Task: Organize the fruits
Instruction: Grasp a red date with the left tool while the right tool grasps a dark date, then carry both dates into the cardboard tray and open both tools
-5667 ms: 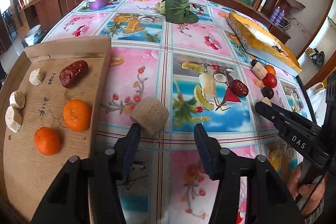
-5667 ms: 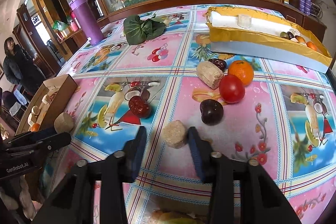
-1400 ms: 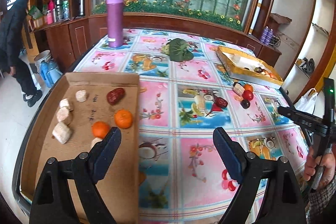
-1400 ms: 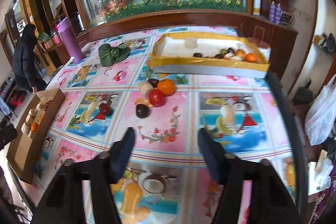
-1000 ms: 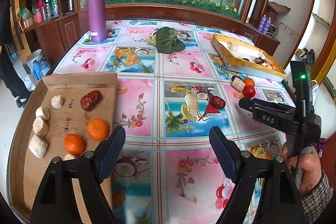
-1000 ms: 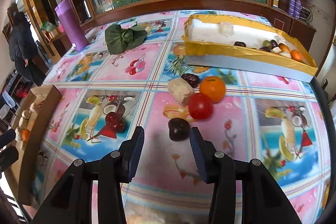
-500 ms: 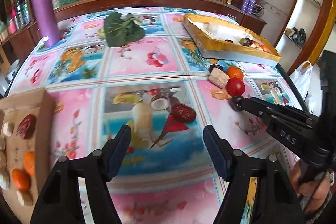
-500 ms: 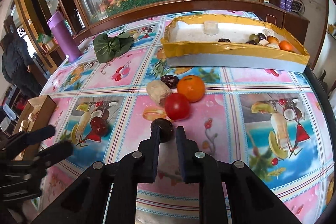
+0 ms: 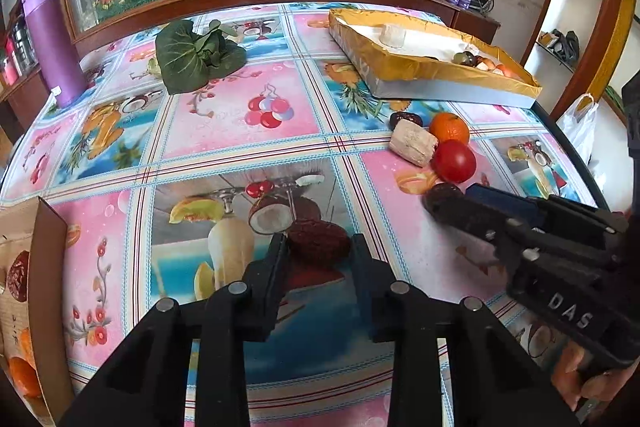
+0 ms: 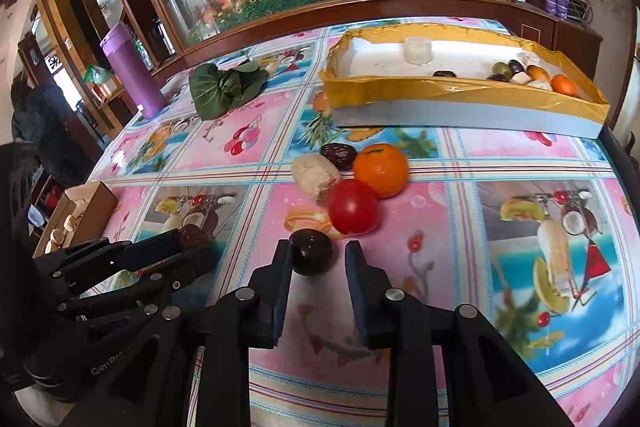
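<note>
The left hand-held gripper (image 9: 318, 255) is set open around a red date (image 9: 319, 241) on the surface (image 9: 248, 135), not clamped yet. The right hand-held gripper (image 10: 316, 263) is open around a dark plum (image 10: 311, 256), touching only its left pad, so it could get nudged into the near tomato (image 10: 353, 206). Mixed fruit is kept in the far yellow tray (image 10: 400, 93); dates and oranges in the left cardboard box (image 9: 48, 267).

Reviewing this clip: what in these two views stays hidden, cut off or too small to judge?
- Left wrist view: the brown cardboard tray is cut by the left edge, so its contents cannot be counted.
- Left wrist view: the right gripper covers the dark round fruit.
- Both views: small fruits in the yellow-lined box are too small to name.
- Both views: jaw contact on either fruit is unclear.
</note>
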A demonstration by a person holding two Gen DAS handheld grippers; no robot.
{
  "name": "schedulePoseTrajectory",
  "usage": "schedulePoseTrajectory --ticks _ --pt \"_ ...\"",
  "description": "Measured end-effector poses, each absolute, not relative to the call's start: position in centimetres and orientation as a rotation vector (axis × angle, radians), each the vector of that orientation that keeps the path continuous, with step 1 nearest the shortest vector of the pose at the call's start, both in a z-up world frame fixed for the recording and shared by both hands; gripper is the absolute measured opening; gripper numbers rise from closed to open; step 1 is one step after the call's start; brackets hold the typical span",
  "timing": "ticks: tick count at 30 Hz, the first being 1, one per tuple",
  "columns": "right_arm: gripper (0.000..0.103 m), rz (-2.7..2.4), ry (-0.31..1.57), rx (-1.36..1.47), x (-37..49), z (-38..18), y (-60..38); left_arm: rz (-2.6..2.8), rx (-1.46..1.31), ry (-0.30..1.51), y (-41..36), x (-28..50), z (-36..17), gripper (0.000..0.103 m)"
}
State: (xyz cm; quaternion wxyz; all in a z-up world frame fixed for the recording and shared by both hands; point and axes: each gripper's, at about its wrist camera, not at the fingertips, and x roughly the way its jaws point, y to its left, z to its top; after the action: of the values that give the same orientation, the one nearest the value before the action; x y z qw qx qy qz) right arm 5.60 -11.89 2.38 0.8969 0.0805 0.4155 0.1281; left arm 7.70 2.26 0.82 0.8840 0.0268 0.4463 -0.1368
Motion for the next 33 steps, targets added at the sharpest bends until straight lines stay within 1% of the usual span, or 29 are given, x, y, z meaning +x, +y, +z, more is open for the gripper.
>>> schedulePoseTrajectory --ticks 4,5,12,15,22,28,33 --pt "0.028 0.284 0.867 0.150 5.8 2.2 -11.2 -0.283 0.026 0.937 2.8 7.3 1.0 0.030" --pt "0.023 0.286 0.864 0.155 5.8 2.2 -11.3 -0.282 0.021 0.935 3.0 7.0 1.1 0.030" --pt "0.022 0.301 0.828 0.175 4.9 2.8 -11.3 -0.273 -0.024 0.892 4.9 4.4 3.4 0.030" --pt "0.022 0.294 0.816 0.156 4.2 3.1 -10.8 -0.262 -0.048 0.872 6.8 2.6 4.7 0.030" --pt "0.022 0.368 0.794 0.164 1.3 5.5 -7.3 -0.114 -0.163 0.832 16.7 -1.9 6.7 0.030" --pt "0.023 0.553 0.795 0.122 -1.6 8.0 0.9 0.081 -0.264 0.852 25.5 -4.4 5.3 0.031" --pt "0.023 0.679 0.819 0.039 -3.4 8.0 8.9 0.201 -0.302 0.875 30.5 -6.0 3.7 0.031"
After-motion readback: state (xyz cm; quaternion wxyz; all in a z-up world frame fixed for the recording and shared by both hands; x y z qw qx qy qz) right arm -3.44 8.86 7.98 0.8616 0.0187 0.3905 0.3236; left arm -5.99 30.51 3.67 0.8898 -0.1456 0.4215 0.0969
